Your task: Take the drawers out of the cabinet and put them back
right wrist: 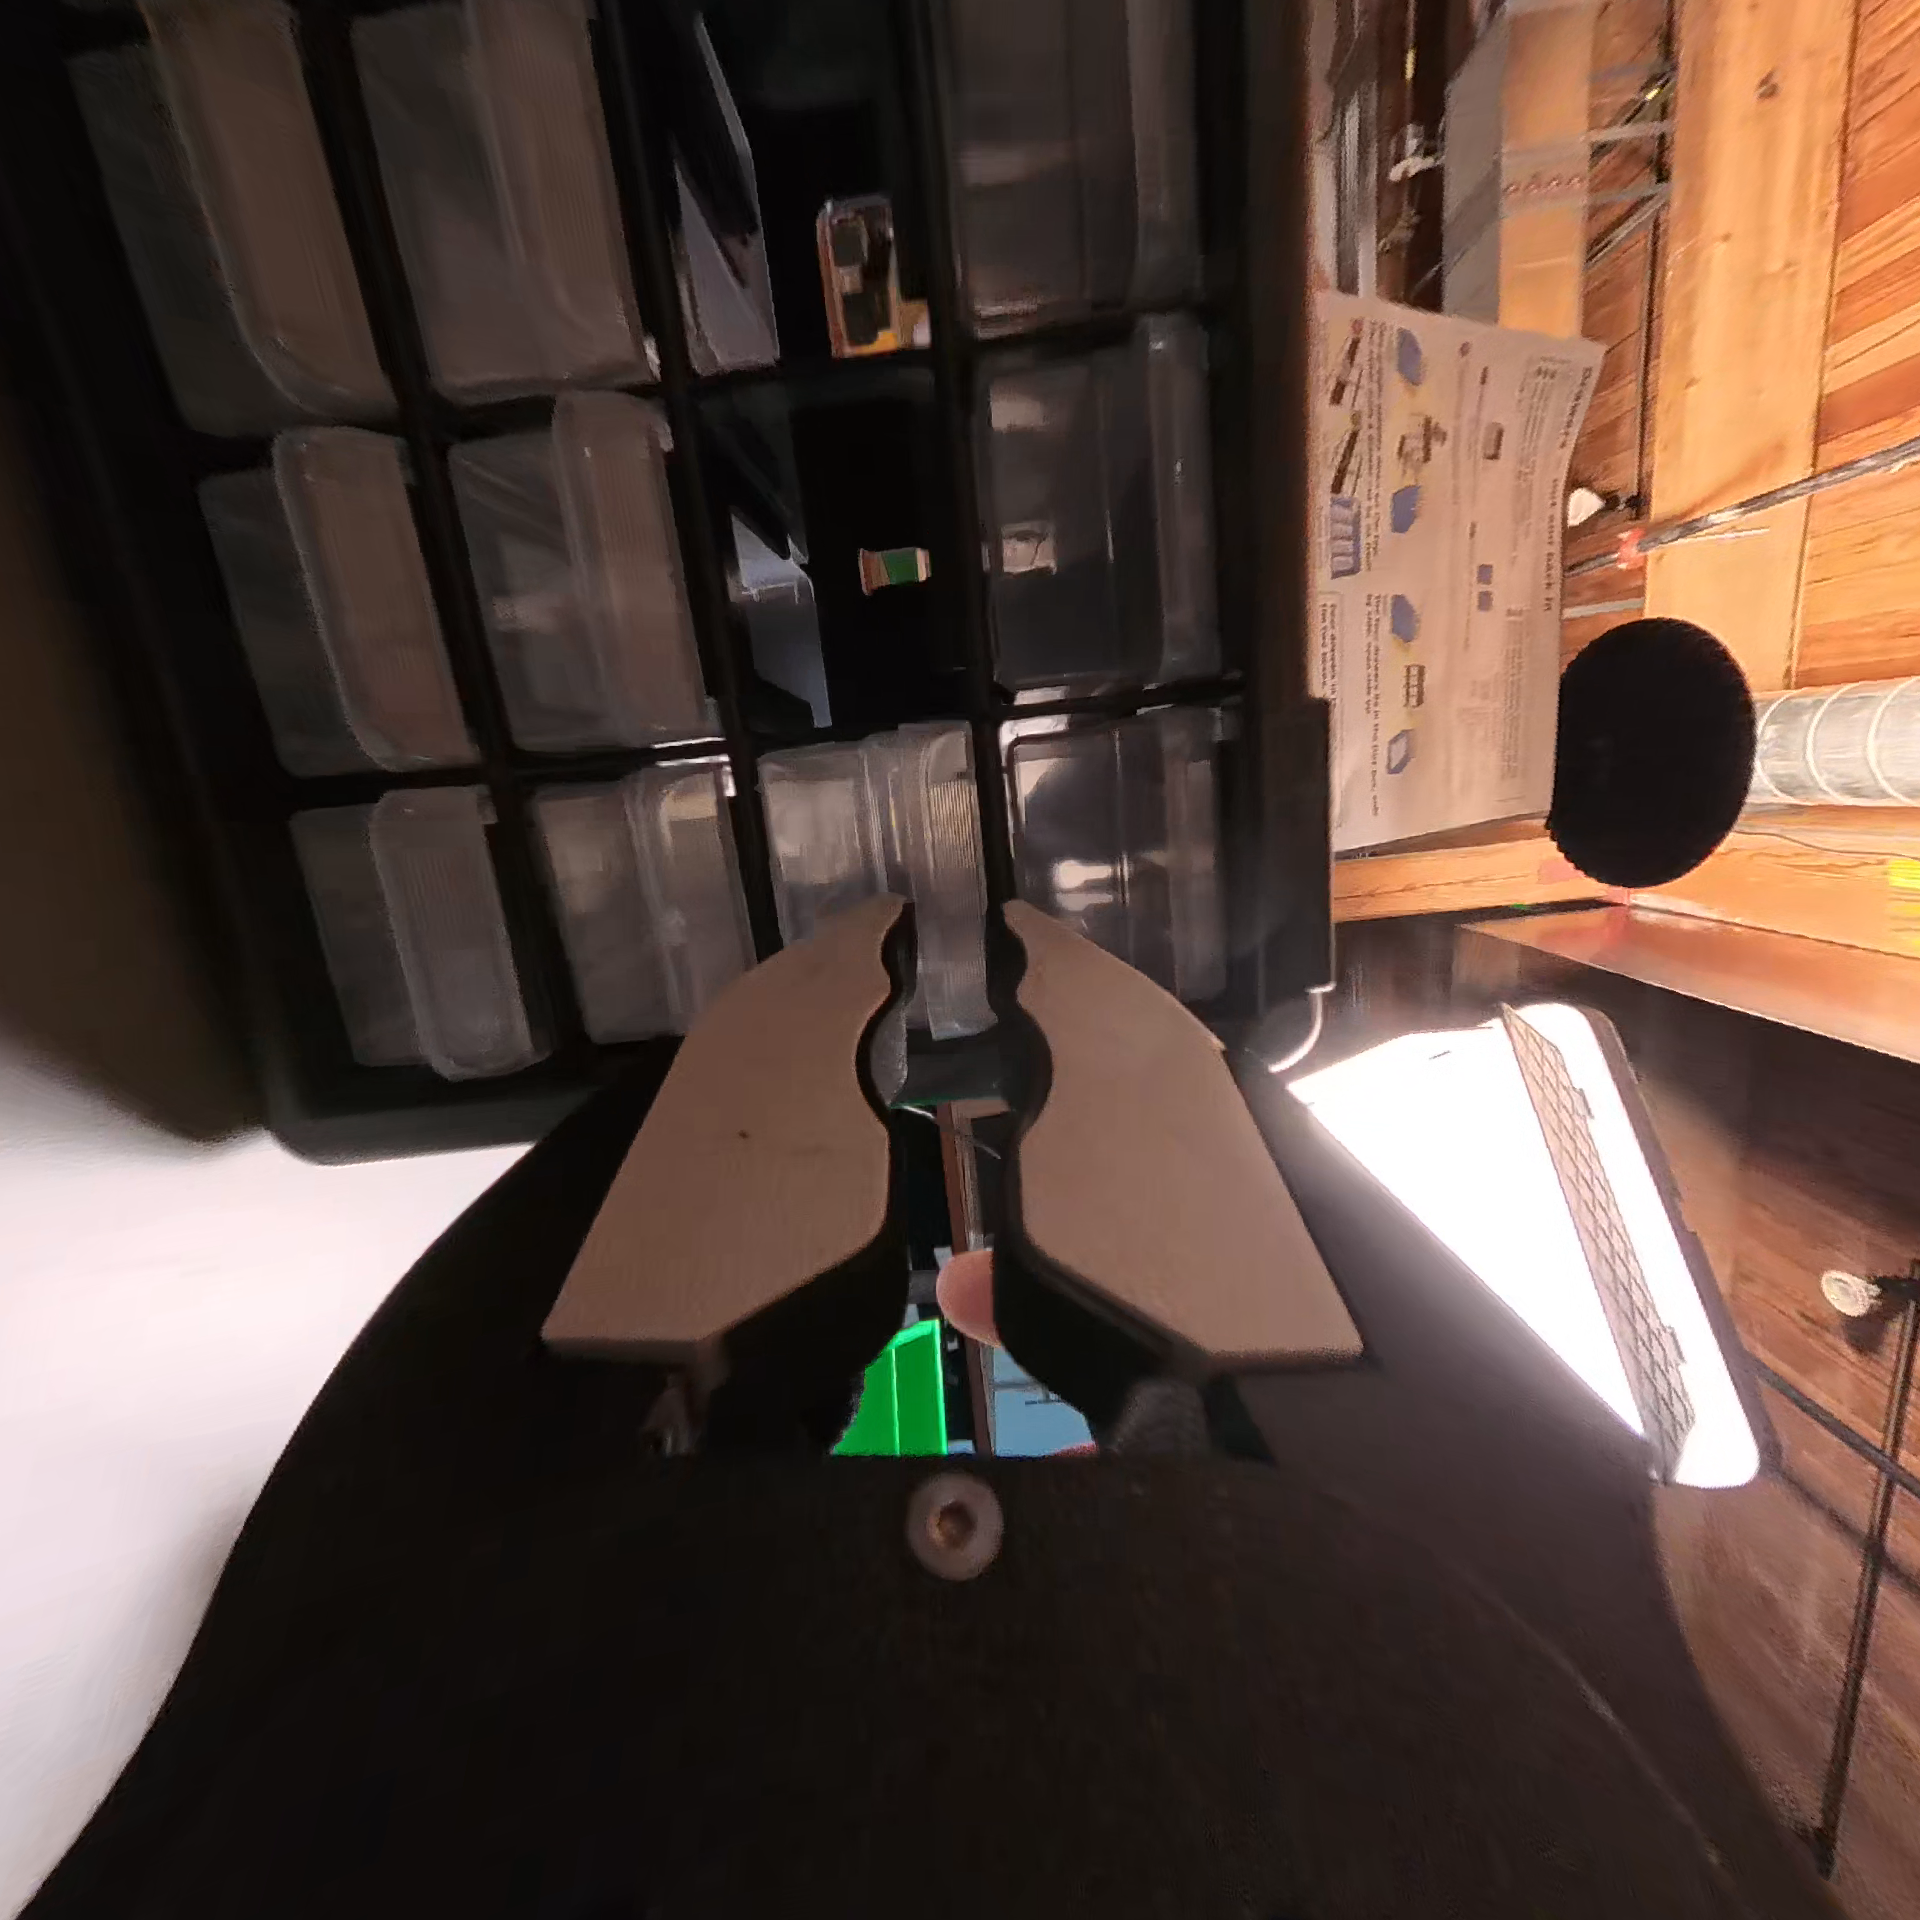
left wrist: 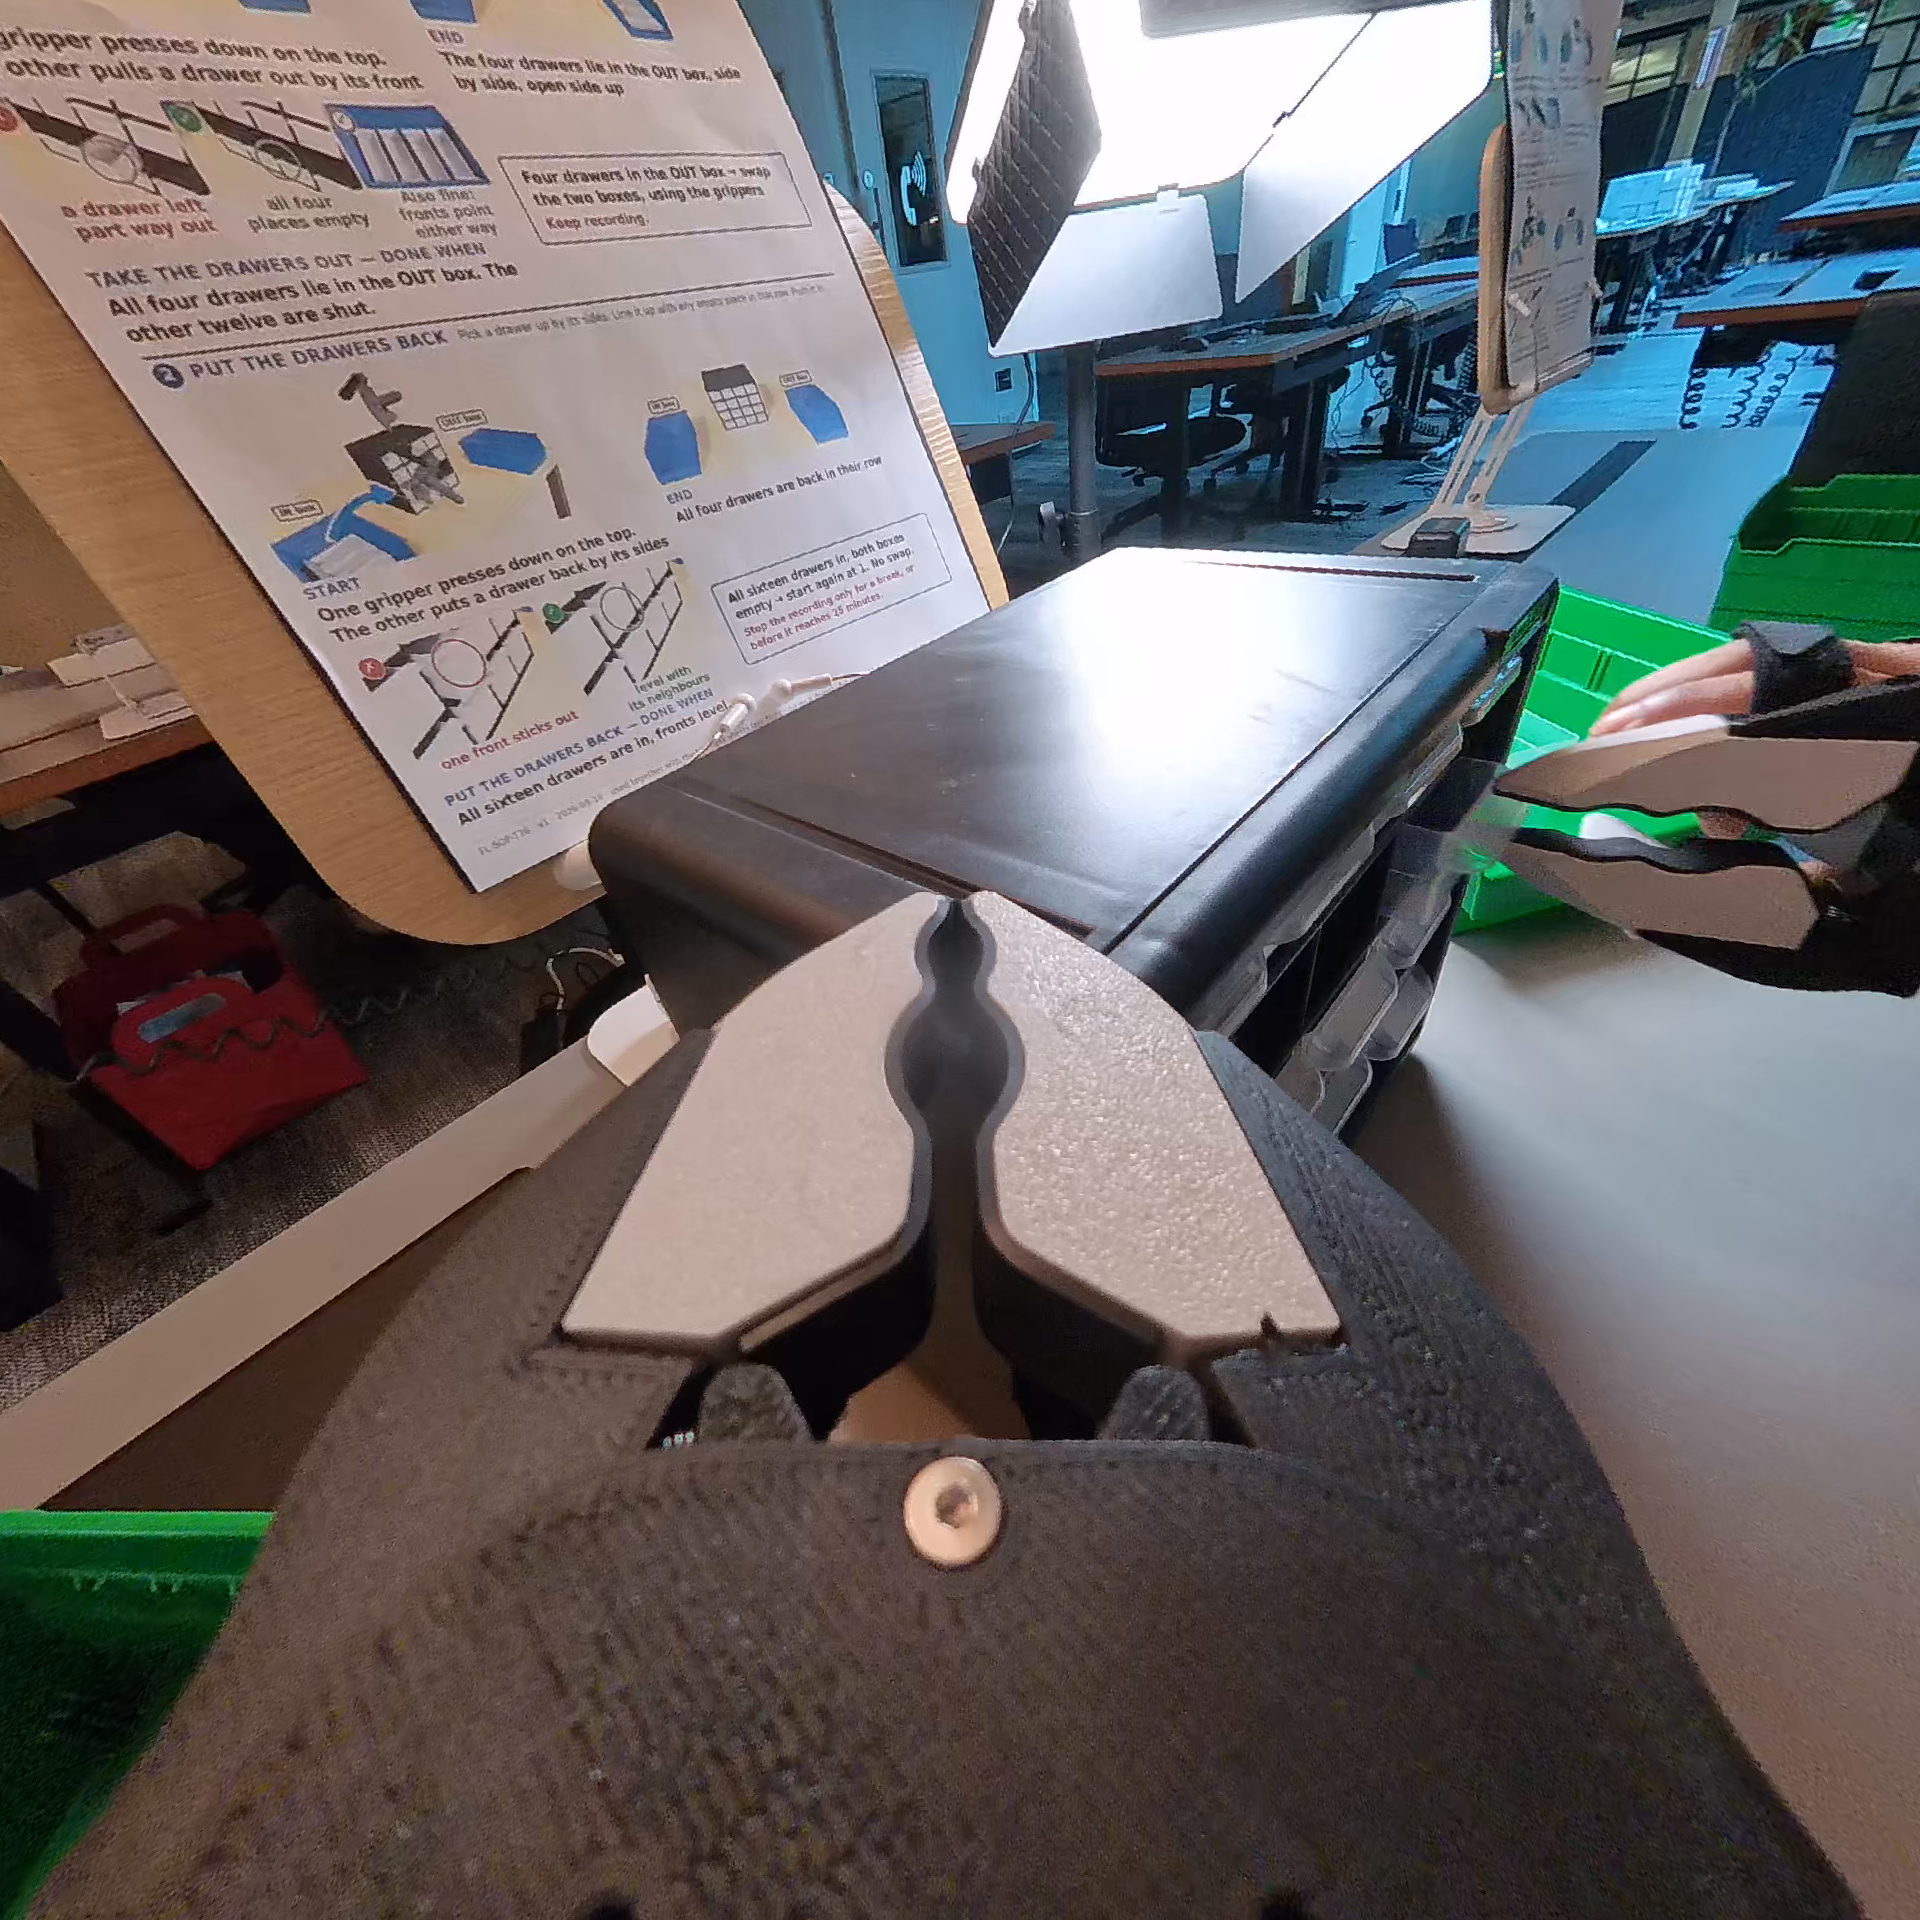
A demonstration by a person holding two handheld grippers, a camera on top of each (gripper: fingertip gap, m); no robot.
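Left wrist view: a green bin (left wrist: 94, 1621) sat at the near left corner of the worktop (left wrist: 1662, 1247). Behind it, along the left edge, a wooden board (left wrist: 208, 665) leaned back and carried a printed instruction sheet (left wrist: 499, 416). The left gripper (left wrist: 951, 914) lay with its fingertips touching each other, jaws closed on nothing, tips at the near top edge of the black cabinet (left wrist: 1091, 748). The cabinet stood mid-worktop, its drawer face turned to the right. Further right, the right gripper (left wrist: 1507, 821) reached in sideways at the drawer face, a hand (left wrist: 1704, 686) above it. A second green bin (left wrist: 1600, 665) stood behind that, toward the far right edge.

Right wrist view (camera rolled on its side): the cabinet's (right wrist: 1278, 520) grid filled the left and centre of the frame. Clear drawers (right wrist: 312, 582) were seated in most compartments; two compartments (right wrist: 831, 416) in one line stood open and dark. The right gripper (right wrist: 951, 914) had its jaws closed on the front pull of one clear drawer (right wrist: 883, 831), which sat in its compartment next to those two, near the cabinet's edge. Whether that drawer was fully home, I could not tell. To the right, a second instruction sheet (right wrist: 1444, 582), then a bright light panel (right wrist: 1507, 1226).
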